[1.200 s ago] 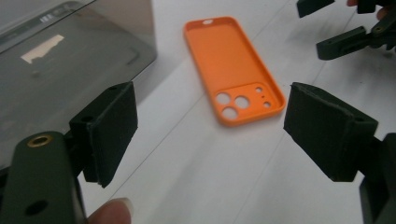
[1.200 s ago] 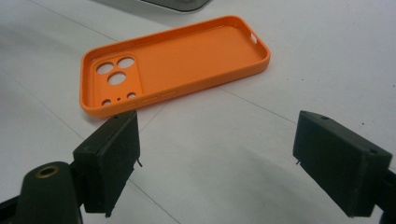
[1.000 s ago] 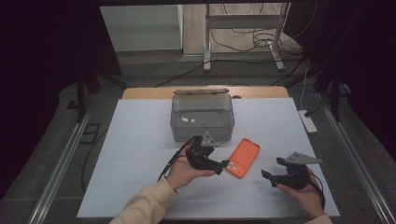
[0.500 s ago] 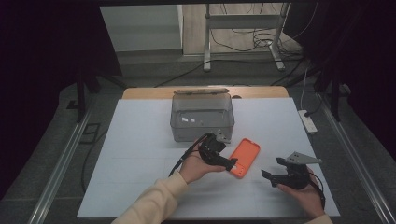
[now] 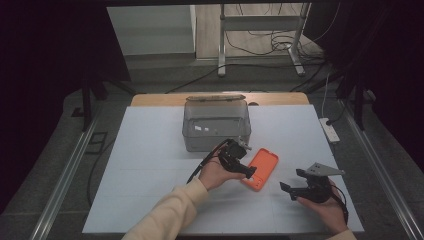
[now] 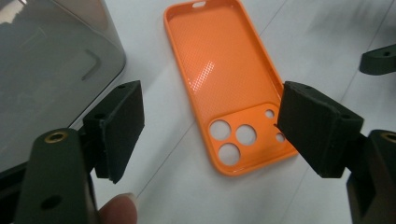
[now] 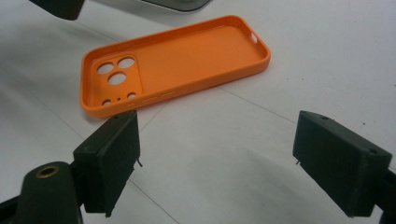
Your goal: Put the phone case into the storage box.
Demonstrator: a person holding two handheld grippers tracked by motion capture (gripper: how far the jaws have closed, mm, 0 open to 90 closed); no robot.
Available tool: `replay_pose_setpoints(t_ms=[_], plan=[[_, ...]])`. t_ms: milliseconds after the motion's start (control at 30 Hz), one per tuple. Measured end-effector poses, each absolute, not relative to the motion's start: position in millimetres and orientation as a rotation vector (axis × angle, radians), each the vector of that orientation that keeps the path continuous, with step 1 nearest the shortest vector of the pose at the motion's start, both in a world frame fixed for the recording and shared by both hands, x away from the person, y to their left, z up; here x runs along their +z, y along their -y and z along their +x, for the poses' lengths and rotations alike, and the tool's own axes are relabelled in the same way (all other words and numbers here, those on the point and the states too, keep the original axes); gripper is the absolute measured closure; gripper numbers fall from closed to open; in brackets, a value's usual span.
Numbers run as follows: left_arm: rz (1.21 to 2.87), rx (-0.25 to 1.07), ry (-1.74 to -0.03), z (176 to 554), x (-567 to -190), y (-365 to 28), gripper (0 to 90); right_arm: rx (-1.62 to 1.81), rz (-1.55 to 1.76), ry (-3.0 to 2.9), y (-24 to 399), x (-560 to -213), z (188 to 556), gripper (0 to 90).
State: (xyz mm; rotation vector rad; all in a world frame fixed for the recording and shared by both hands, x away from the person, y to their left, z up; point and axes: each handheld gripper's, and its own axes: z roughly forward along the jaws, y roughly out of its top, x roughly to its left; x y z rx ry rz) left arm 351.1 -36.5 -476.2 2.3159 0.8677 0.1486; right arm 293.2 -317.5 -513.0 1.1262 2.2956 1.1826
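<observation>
Since a second ago the left hand-held gripper [image 5: 248, 173] has been sliding rightward across the bench [image 5: 150, 165] toward the case [image 5: 261, 168], and its jaws have just been closing a little, with nothing pressed between them yet. It is now hovering released over the case's near end; in the left gripper view the blocky black pads [image 6: 122, 126] are standing wide to either side of the camera cut-outs, one pad overlapping the case's edge in the picture, though whether it is touching I cannot tell.

Left of the case, a box [image 5: 216, 123] of smoky translucent plastic with rounded corners is sitting on the white, matte bench sheet.

Lying open side up just in front of that box, the case is orange, a shallow rounded rectangle with a raised rim, a finely dotted inner face and three large round holes beside smaller ones.

Farther right, the right hand-held gripper [image 5: 289, 181] is resting released, jaws spread and empty, near the case but apart from it.
</observation>
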Motion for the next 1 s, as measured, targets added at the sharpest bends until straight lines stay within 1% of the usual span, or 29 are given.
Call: replay_pose_setpoints(t_ms=[1000], plan=[[2.375, 0.105, -0.905, 368, -490, 47, 26.3, 1.162, 1.117, -2.3, 317, -514, 293, 14.9]])
